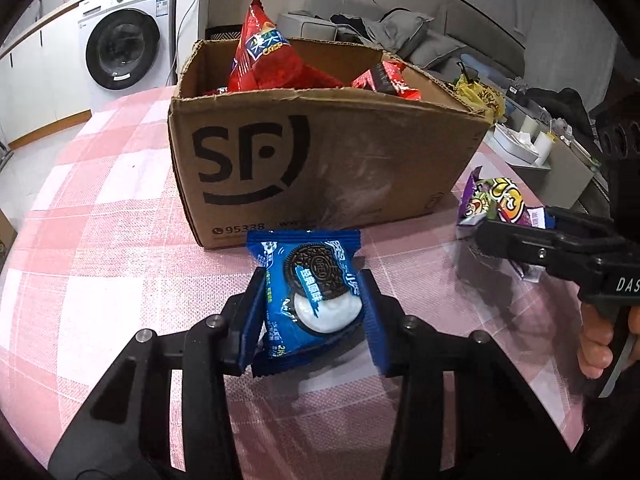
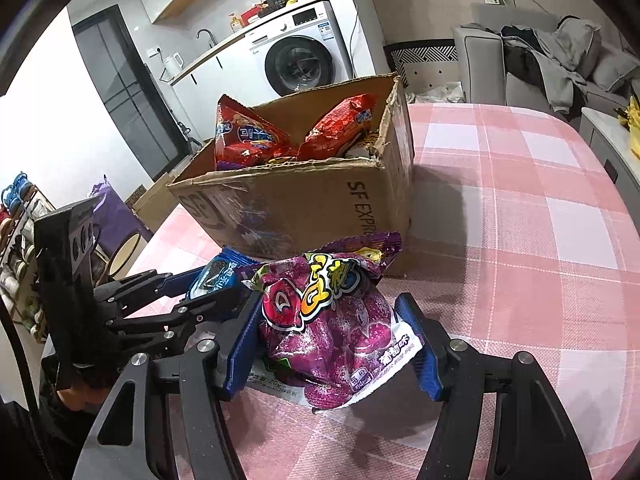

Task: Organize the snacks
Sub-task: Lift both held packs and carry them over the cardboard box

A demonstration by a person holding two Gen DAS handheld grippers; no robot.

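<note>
The open brown cardboard box (image 1: pixel 320 152) stood on the pink-and-white checked tablecloth (image 1: pixel 100 240) and already held several red crinkled snack bags (image 1: pixel 264 60), so part of the sorting looked done. Two packets were left outside it, both lying on the cloth just near of the box's front wall.

The left gripper (image 1: pixel 314 312) had its blue pads pressed against both sides of a blue foil Oreo cookie packet (image 1: pixel 308 288), which rested on the cloth close in front of the box. The right gripper (image 2: pixel 334 344) straddled a purple grape-flavour candy bag (image 2: pixel 332 320) lying at the box's near right corner; its left pad touched the bag, while its right pad seemed to stand just off the wrapper, so whether the bag was truly clamped could not be told.

My judgement: the task was past its midpoint, with these two packets yet to be lifted and dropped into the box.

Readable writing: a large black "SF" logo on the box's front face with "95338" beneath it, and "SF EXPR…" on its side panel. The blue packet showed "OREO" on the pictured cookie plus Chinese characters. The red bags and purple bag carried Chinese lettering too small to read reliably.
</note>
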